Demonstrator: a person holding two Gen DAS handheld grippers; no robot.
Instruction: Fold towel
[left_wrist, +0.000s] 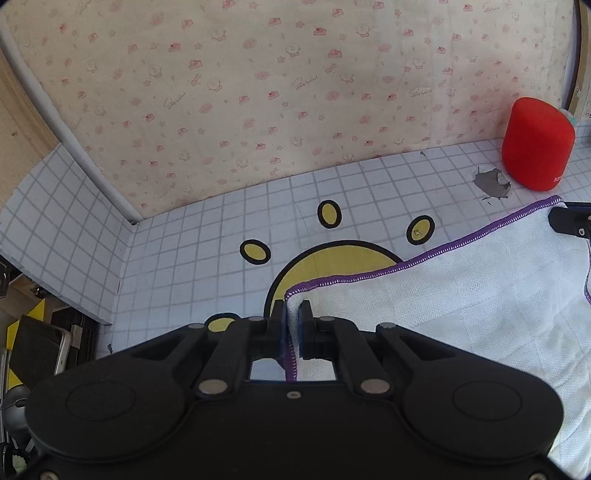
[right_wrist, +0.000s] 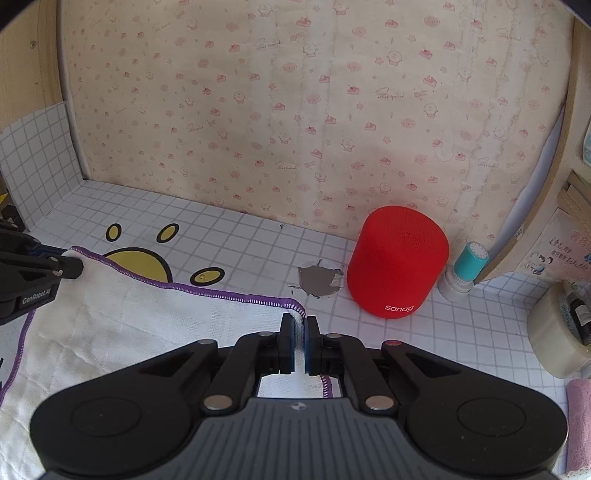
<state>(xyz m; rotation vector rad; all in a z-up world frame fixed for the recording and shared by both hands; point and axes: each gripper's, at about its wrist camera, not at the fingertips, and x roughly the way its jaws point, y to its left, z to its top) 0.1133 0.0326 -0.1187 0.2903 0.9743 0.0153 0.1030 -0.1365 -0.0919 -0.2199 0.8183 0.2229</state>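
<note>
Checked tabletop (left_wrist: 184, 236), towel (left_wrist: 461, 295) between gripper (left_wrist: 291, 314) jaws.

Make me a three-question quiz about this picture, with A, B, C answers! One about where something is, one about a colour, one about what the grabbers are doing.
1. Where is the red speaker?
A. On the towel
B. By the back wall, off the towel
C. In a gripper

2. What colour is the towel edging?
A. Purple
B. Green
C. Orange

3. What are the left gripper and right gripper doing?
A. Both open, empty
B. One holds the speaker
C. Each pinches a towel corner

Answers: 1 B, it stands on the checked mat near the wallpaper. 2 A, purple stitching runs along the hem. 3 C, cloth sits between both pairs of fingers.
</note>
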